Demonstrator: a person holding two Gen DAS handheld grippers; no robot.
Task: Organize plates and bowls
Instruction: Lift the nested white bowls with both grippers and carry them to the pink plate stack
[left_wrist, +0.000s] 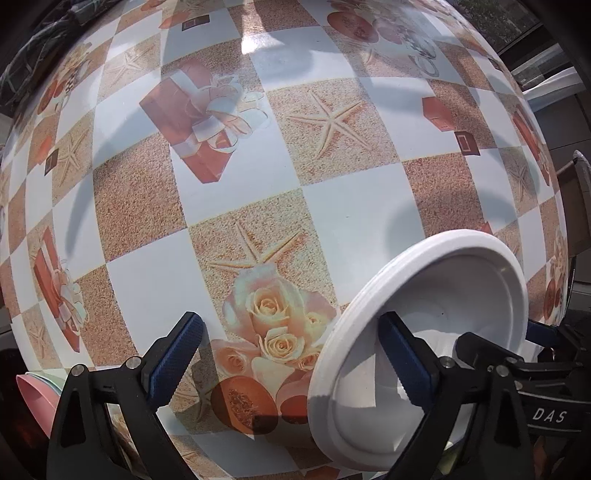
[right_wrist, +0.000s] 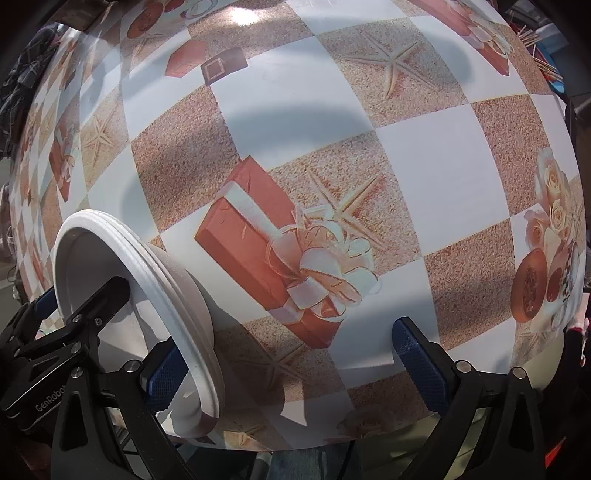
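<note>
**Two open grippers meet at a white bowl on a patterned table**

The black left gripper, with blue ribbed pads, points down over the table with its jaws set wide. Nothing is caught between them, and only printed roses on the tablecloth show in the gap. Its right-hand finger reaches over the rim and into the hollow of a round white plastic bowl with a ridged rim. Whether that finger presses on the inner wall cannot be made out.

The bowl is near the table's close edge, between the two tools. Through the wide lenses it looks tipped towards each camera.

The black right gripper is also spread wide and has hold of nothing, with bare cloth between its fingers. Its left-hand finger sits just outside the bowl, partly hidden behind the rim. From either view I cannot tell whether they touch.

The glossy checked tablecloth, in white and sandy squares printed with starfish, red gift boxes and cream roses, covers the whole table. At the lower left of the left wrist view, the edge of a pink dish peeks out behind the gripper, with a pale green rim just beside it.
</note>
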